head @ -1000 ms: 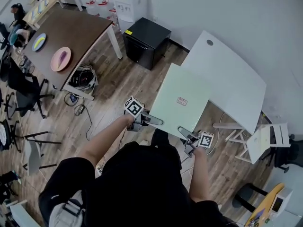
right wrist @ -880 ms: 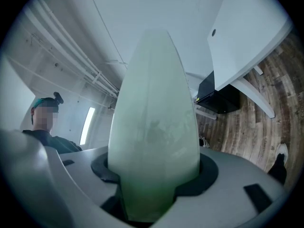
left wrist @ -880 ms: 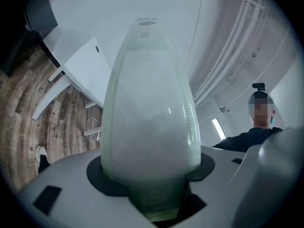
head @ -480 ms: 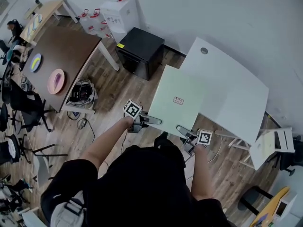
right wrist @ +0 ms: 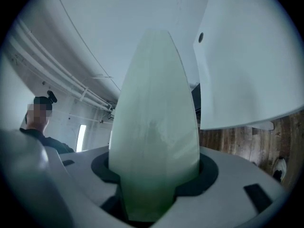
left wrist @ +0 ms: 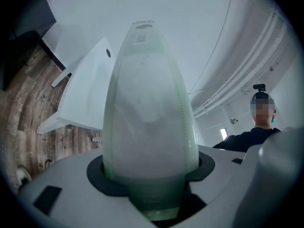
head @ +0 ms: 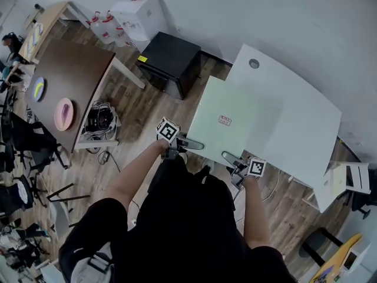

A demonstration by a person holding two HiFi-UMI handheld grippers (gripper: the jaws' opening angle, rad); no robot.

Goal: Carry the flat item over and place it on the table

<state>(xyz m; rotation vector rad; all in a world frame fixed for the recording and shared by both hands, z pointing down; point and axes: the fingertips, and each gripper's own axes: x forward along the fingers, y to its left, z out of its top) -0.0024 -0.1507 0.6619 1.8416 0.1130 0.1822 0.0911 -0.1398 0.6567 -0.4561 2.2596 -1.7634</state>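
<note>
Edging forward, I've got the flat item (head: 227, 122) overlapping the white table (head: 297, 114)'s near edge now, I think, left gripper (head: 189, 144) and right gripper (head: 231, 158) both clamped on it, set-down soon.

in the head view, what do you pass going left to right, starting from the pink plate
pink plate -> cable bundle -> black cabinet -> pale green board -> white table -> white chair
</note>
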